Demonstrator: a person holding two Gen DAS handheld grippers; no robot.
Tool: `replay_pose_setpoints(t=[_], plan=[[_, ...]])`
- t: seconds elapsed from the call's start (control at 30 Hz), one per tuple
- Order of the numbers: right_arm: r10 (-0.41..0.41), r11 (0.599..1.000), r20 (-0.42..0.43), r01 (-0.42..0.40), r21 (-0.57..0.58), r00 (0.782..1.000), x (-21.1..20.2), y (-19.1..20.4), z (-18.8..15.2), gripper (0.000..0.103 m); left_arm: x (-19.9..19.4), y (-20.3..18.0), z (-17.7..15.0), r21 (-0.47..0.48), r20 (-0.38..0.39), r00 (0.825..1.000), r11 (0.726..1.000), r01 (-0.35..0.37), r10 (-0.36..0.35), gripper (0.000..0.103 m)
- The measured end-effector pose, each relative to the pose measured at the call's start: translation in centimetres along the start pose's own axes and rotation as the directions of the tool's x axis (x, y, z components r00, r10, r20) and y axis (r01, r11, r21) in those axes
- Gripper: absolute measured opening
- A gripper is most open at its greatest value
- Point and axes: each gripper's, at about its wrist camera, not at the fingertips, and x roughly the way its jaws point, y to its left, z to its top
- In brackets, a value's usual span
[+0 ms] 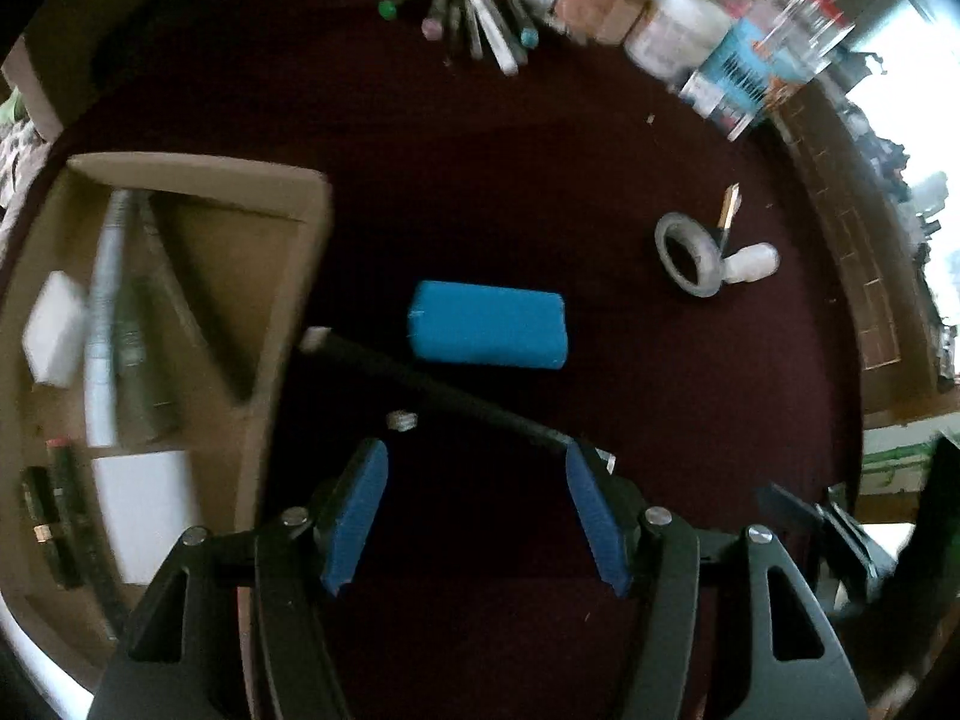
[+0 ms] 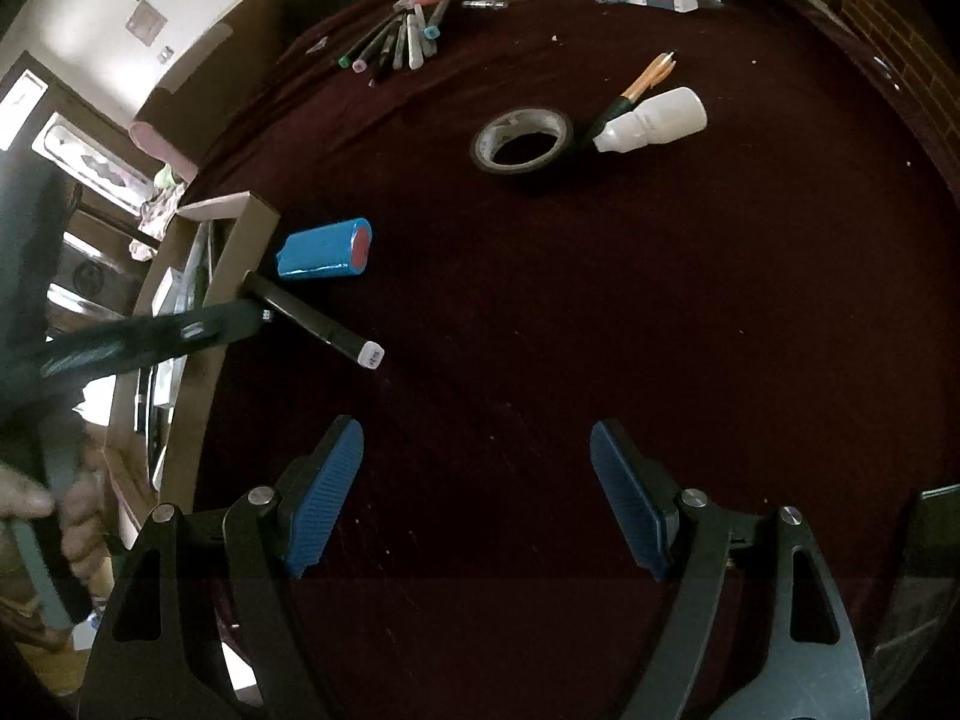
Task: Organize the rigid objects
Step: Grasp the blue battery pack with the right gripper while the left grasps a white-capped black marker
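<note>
Much of my left view is smeared by blur: the cardboard box [image 1: 198,276] at the left edge holds a white block [image 1: 54,330] and some long tubes whose labels I cannot read, and the packets [image 1: 744,72] along the far rim of the desk [image 1: 690,390] are only streaks of colour. In my right view the box [image 2: 240,258] is cut off by the frame and half hidden behind my left claw's dark arm, with my hand [image 2: 78,516] on its grip low at the left. The desk is covered in a dark maroon cloth with pale crumbs scattered on it; beyond it stand a pale wall with a framed picture and a brick-patterned edge at the right. A blue block [image 1: 487,325] with a red end face lies on its side just beside the box wall, and a black marker [image 1: 432,384] with a white cap lies diagonally close in front of it, one end touching the box. Farther off are a roll of grey tape [image 2: 521,141], a white bottle [image 2: 651,120] on its side touching an orange pen [image 2: 648,75], and a fan of markers [image 2: 393,42]. My left claw [image 1: 477,516] is apart with nothing between its blue pads; its right pad covers the marker's near end, whether touching it I cannot tell. My right claw [image 2: 477,498] is wide apart over bare cloth, empty.
</note>
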Motion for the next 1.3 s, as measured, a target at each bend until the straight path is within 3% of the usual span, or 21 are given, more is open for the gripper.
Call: replay_pose_setpoints(t=[0.13, 0.2, 0.3, 0.33, 0.43, 0.63, 0.77, 0.9, 1.07, 1.17, 1.23, 1.3], plan=[[-0.004, 1.000, 0.004, 0.005, -0.021, 1.000, -0.4, 0.1, -0.1, 0.080, 1.9, -0.7, 0.7, -0.029, -0.013, 0.996, 0.996, -0.084, 0.083, 0.063], [-0.010, 0.999, 0.008, 0.011, -0.044, 1.000, -0.7, 0.2, -0.1, 0.079, 2.3, -0.5, 0.9, -0.054, -0.005, 0.997, 0.995, -0.083, 0.082, 0.062], [-0.011, 0.997, 0.005, 0.011, -0.070, 1.000, -0.9, 0.2, 0.0, 0.079, 2.1, -0.3, 0.6, -0.052, 0.009, 0.990, 0.989, -0.138, 0.139, 0.037], [-0.008, 0.997, 0.004, 0.009, -0.075, 1.000, -0.9, 0.2, 0.1, 0.079, 2.0, -0.1, 0.3, -0.051, 0.022, 0.990, 0.989, -0.136, 0.138, 0.025], [-0.006, 0.996, 0.001, 0.006, -0.091, 1.000, -0.9, 0.1, 0.6, 0.079, 1.4, 1.7, -1.4, -0.071, 0.030, 0.998, 0.996, -0.056, 0.058, 0.014], [0.032, 0.978, -0.038, -0.039, -0.203, 0.999, 0.3, 2.0, 2.5, 0.080, 0.1, 3.3, -7.7, -0.062, 0.002, 1.000, 0.998, 0.019, -0.019, 0.013], [-0.015, 0.905, -0.099, -0.028, -0.425, 0.995, 3.1, 6.1, 4.3, 0.080, -0.7, 3.1, -10.7, -0.017, -0.024, 1.000, 1.000, 0.013, -0.014, 0.013], [-0.103, 0.780, -0.111, 0.011, -0.626, 0.989, 6.8, 10.6, 5.9, 0.080, -1.3, 3.4, -11.6, -0.019, -0.029, 1.000, 1.000, 0.006, -0.007, 0.013], [-0.161, 0.658, -0.079, 0.047, -0.752, 0.984, 9.5, 15.2, 7.4, 0.080, -1.4, 3.4, -12.2, -0.033, -0.018, 1.000, 0.999, 0.014, -0.014, 0.013], [-0.210, 0.619, -0.107, 0.047, -0.784, 0.972, 11.3, 16.8, 7.7, 0.078, -1.6, 3.9, -12.7, -0.049, -0.014, 1.000, 0.999, 0.021, -0.021, 0.014], [-0.228, 0.626, -0.144, 0.032, -0.780, 0.963, 12.1, 16.9, 7.6, 0.069, -2.0, 4.3, -13.2, -0.057, -0.010, 1.000, 0.998, 0.024, -0.025, 0.014], [-0.192, 0.665, -0.172, -0.001, -0.747, 0.966, 11.8, 16.4, 7.6, 0.050, -2.0, 4.6, -13.2, -0.070, -0.008, 0.999, 0.997, 0.034, -0.034, 0.014]])
